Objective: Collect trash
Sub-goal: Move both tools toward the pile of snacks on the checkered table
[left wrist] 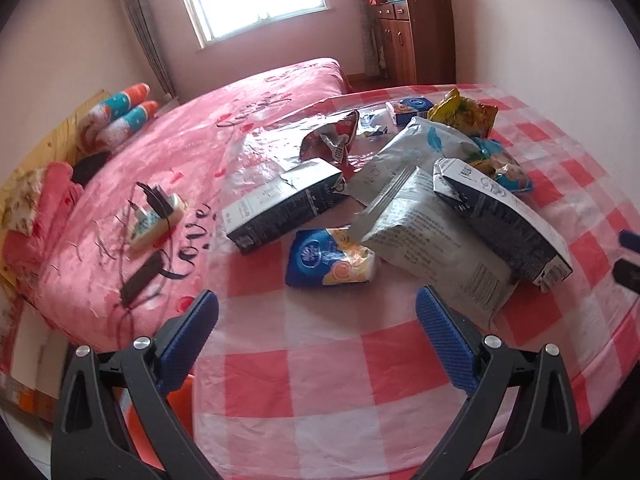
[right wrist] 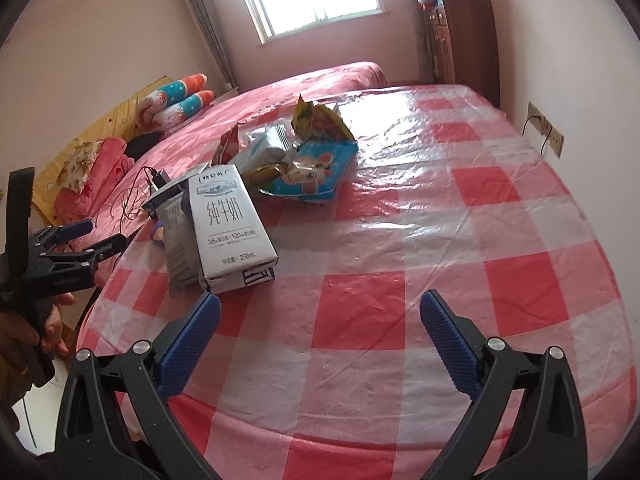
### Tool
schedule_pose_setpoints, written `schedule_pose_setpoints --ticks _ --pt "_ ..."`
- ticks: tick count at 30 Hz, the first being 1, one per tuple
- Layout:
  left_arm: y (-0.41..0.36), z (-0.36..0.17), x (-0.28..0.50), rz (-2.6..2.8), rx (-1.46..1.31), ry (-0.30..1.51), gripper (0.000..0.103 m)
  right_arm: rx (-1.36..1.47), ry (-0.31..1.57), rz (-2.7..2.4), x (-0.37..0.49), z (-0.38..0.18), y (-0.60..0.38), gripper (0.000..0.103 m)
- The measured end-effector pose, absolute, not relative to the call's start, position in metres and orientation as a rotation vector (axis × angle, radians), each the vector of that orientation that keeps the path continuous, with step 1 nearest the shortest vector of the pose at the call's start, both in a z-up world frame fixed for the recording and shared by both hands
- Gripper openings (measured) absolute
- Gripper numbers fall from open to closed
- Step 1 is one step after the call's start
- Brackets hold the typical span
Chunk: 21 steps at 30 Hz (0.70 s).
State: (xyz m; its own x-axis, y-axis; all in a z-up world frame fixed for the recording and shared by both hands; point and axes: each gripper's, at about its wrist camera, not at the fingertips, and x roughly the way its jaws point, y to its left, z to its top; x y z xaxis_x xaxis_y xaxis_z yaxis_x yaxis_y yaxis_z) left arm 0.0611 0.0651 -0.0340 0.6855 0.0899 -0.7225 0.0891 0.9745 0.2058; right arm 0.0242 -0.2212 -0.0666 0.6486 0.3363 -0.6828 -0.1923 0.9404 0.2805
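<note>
A heap of trash lies on the red-and-white checked table [left wrist: 328, 380]. It holds a dark milk carton [left wrist: 280, 204], a second carton [left wrist: 508, 220], a grey foil bag [left wrist: 432, 240], a blue-and-yellow wrapper [left wrist: 332, 262], a red crumpled bag [left wrist: 332, 138] and a yellow snack bag [left wrist: 468, 112]. My left gripper [left wrist: 318, 312] is open and empty, just short of the blue-and-yellow wrapper. My right gripper [right wrist: 320, 316] is open and empty over bare cloth, right of a white milk carton [right wrist: 230, 224]. A blue snack bag [right wrist: 316, 172] lies behind that carton.
A pink bed [left wrist: 168, 168] flanks the table on the left, with a charger and cables [left wrist: 156, 216] and pillows on it. A wooden cabinet [left wrist: 412, 36] stands at the back right. A wall socket [right wrist: 546, 128] is to the right. A hand [right wrist: 52, 324] holds the left gripper [right wrist: 90, 236].
</note>
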Motion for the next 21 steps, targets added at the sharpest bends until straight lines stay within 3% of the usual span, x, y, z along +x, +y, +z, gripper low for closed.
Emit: schedule_pose_setpoints --ticks 11,21 --pt "0.051 -0.065 0.066 -0.142 -0.063 0.905 0.099 0.133 0.82 0.356 0.047 -0.058 -0.197 0.098" --pt "0.036 -0.07 0.078 -0.187 -0.119 0.9 0.099 0.125 0.848 0.447 0.079 -0.058 -0.167 0.096"
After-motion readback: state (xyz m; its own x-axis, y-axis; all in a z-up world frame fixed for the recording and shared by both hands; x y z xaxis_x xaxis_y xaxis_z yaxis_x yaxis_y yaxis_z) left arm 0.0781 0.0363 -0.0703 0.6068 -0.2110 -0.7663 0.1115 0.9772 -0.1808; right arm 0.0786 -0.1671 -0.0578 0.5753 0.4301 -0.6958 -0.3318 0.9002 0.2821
